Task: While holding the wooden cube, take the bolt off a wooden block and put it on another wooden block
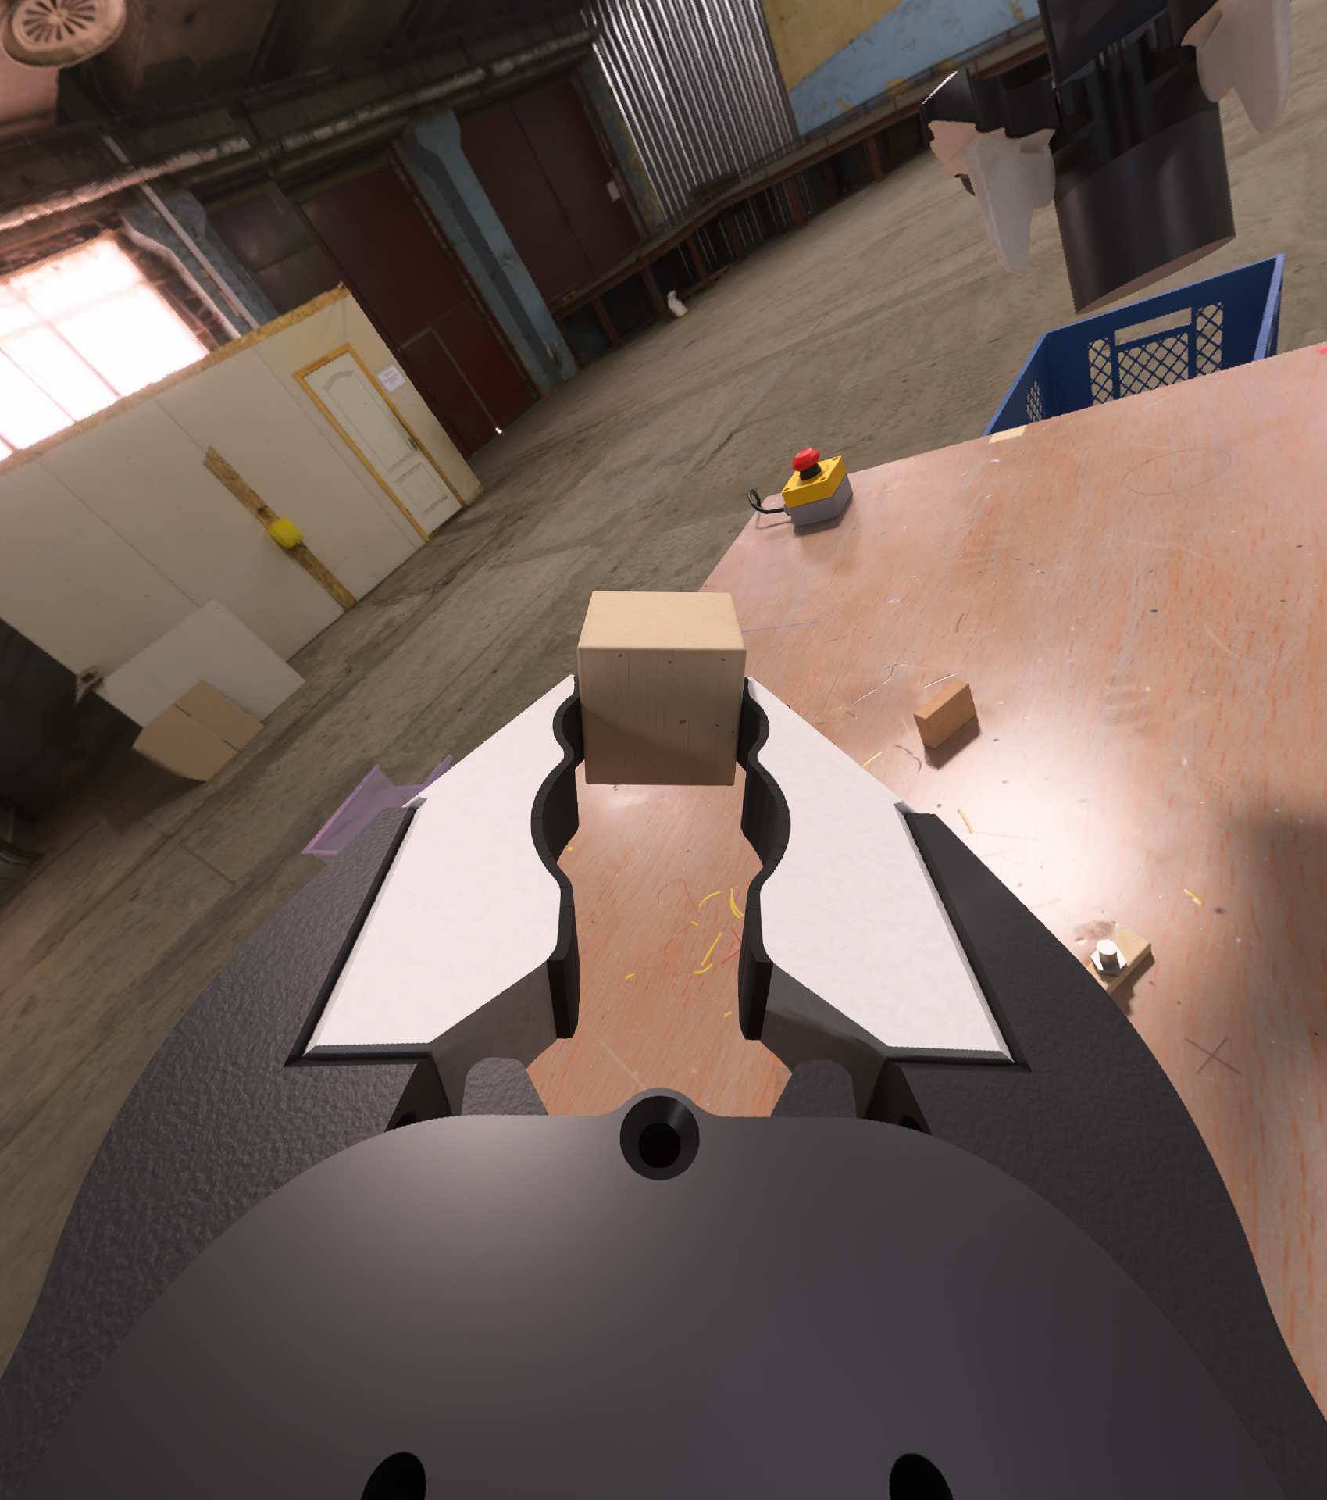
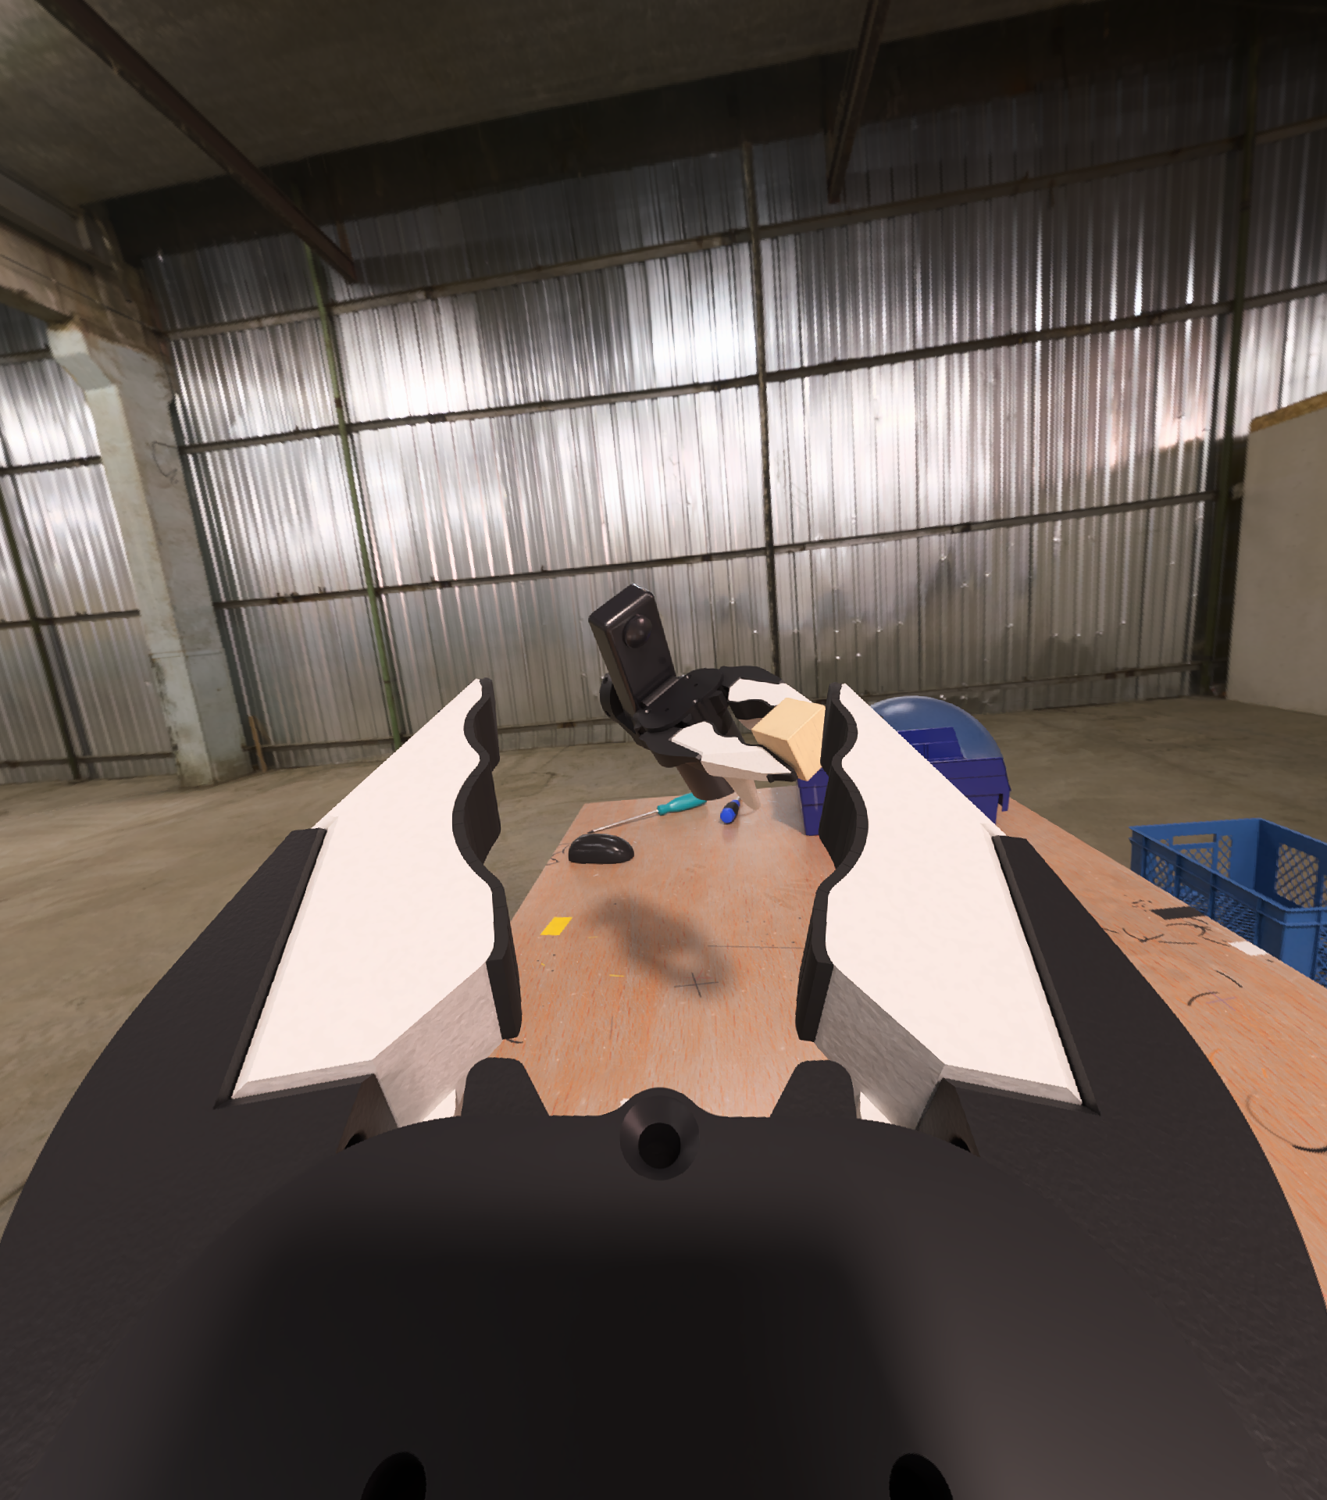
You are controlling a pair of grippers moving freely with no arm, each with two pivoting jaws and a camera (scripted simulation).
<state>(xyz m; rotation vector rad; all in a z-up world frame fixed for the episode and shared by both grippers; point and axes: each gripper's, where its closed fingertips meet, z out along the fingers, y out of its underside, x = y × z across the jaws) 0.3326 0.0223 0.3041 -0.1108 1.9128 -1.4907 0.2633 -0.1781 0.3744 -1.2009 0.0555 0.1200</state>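
My left gripper (image 1: 661,714) is shut on the pale wooden cube (image 1: 660,690) and holds it above the wooden table (image 1: 1130,649). A silver bolt (image 1: 1108,956) stands on a flat wooden block (image 1: 1126,962) to the right of that gripper. A second, bare wooden block (image 1: 944,713) lies farther off. My right gripper (image 2: 660,714) is open and empty, high above the table; it also shows at the top right of the left wrist view (image 1: 1114,146). In the right wrist view the left gripper (image 2: 733,734) holds the cube (image 2: 794,734) across the table. The bolt and blocks are out of the right wrist view.
A yellow box with a red button (image 1: 814,483) sits near the table's far edge. A blue crate (image 1: 1147,357) stands beyond the table, also in the right wrist view (image 2: 1285,901). A black mouse (image 2: 601,850), two screwdrivers (image 2: 672,806) and a blue bin (image 2: 952,767) lie at the far end.
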